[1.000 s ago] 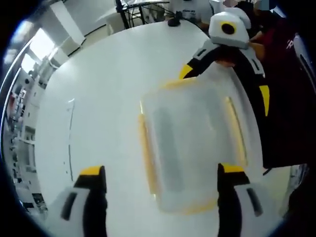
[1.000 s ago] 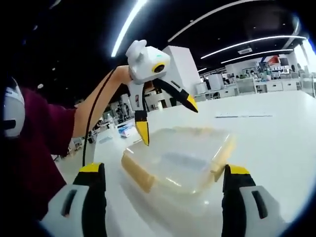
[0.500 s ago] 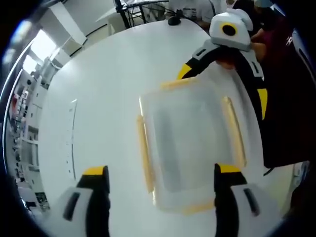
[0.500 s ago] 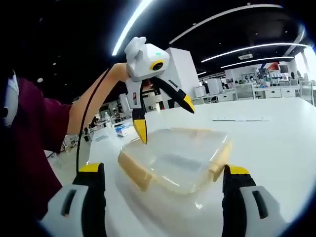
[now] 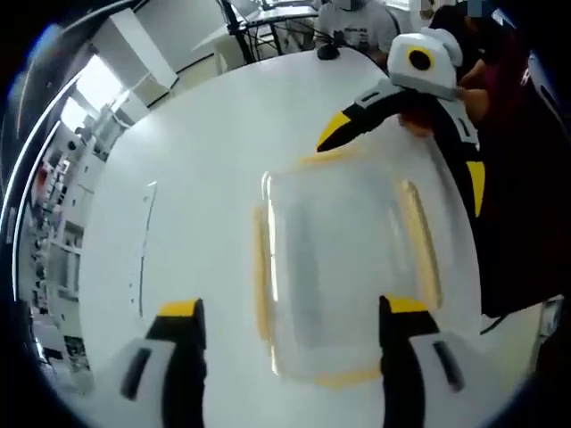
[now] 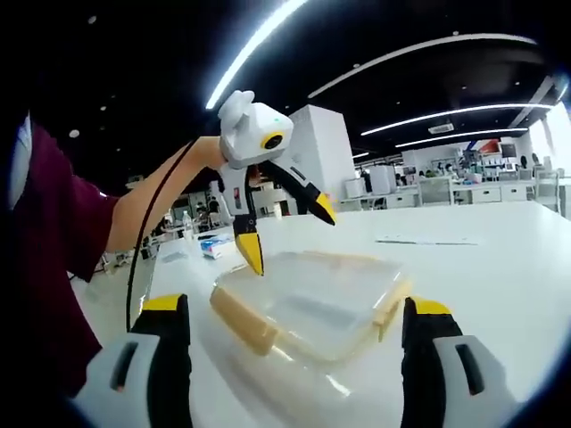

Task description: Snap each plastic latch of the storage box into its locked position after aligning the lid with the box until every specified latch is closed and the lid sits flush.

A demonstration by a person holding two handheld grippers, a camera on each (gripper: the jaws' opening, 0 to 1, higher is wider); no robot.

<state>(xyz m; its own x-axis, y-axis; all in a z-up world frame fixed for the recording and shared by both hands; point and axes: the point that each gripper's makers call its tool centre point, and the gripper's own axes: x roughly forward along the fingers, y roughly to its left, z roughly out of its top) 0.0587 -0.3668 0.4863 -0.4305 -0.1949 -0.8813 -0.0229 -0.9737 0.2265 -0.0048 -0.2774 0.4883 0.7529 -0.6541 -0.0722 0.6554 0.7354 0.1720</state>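
A clear plastic storage box (image 5: 343, 267) with its lid on lies on the white table (image 5: 205, 160). Yellow latches run along its sides: one on the left (image 5: 260, 267), one on the right (image 5: 419, 241). Whether they are snapped down I cannot tell. My left gripper (image 5: 290, 310) is open, its jaws astride the box's near end from above. The same gripper (image 6: 287, 234) hovers over the box's far left corner (image 6: 308, 303) in the right gripper view. My right gripper (image 6: 294, 308) is open, low by the table, its jaws either side of the box, and shows open at its far end (image 5: 406, 152).
A person's dark red sleeve (image 6: 62, 223) and bare forearm (image 6: 152, 201) fill the left of the right gripper view. A flat sheet (image 6: 419, 241) lies on the table beyond the box. A small black object (image 5: 328, 51) sits at the table's far edge, with desks and people behind.
Both views have shifted slightly with the hands. The left gripper has drifted a little toward the box's far left corner. The box has stayed put and both grippers remain open.
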